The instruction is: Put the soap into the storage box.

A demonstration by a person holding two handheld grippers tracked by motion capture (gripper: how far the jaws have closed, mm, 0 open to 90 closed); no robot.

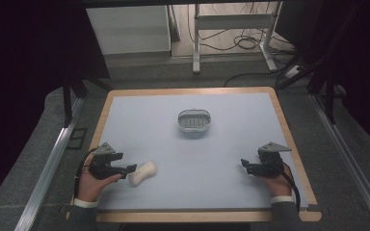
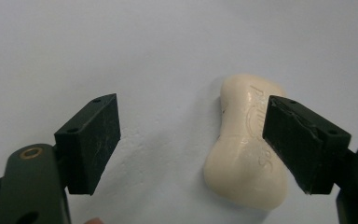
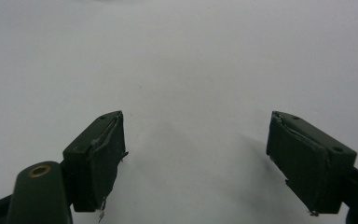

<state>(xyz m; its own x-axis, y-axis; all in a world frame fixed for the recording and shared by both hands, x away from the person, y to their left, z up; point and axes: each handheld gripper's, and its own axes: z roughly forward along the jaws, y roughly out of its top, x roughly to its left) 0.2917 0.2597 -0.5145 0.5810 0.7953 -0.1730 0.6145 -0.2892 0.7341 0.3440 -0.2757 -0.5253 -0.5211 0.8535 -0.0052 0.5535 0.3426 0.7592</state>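
High view. I see the soap [image 1: 142,173] lying on the surface [image 1: 192,154] at its near left, just beside the left claw [image 1: 127,170], on that claw's 3 o'clock side. Its long axis runs from about 8 o'clock to 2 o'clock across the surface. The left claw is far the nearer one; the right claw [image 1: 244,165] sits well apart at the near right, with bare surface between. A small grey dish [image 1: 193,121] stands toward the far middle, at roughly 1 o'clock from the soap. From here I cannot judge how wide either claw stands.

Left claw view. The jaws stand wide and hold nothing. The soap [image 2: 247,154] lies ahead and off-centre, toward 2 o'clock, with the right-hand jaw overlapping its edge in the frame; whether they touch I cannot tell. Its long axis points nearly along the claw, from 6 to 12 o'clock. My judgement: the claw must shift sideways to centre the waist of the bar between the jaws. Embossed lettering shows here, which the high view does not resolve.

Right claw view. Jaws wide, empty, bare surface ahead.
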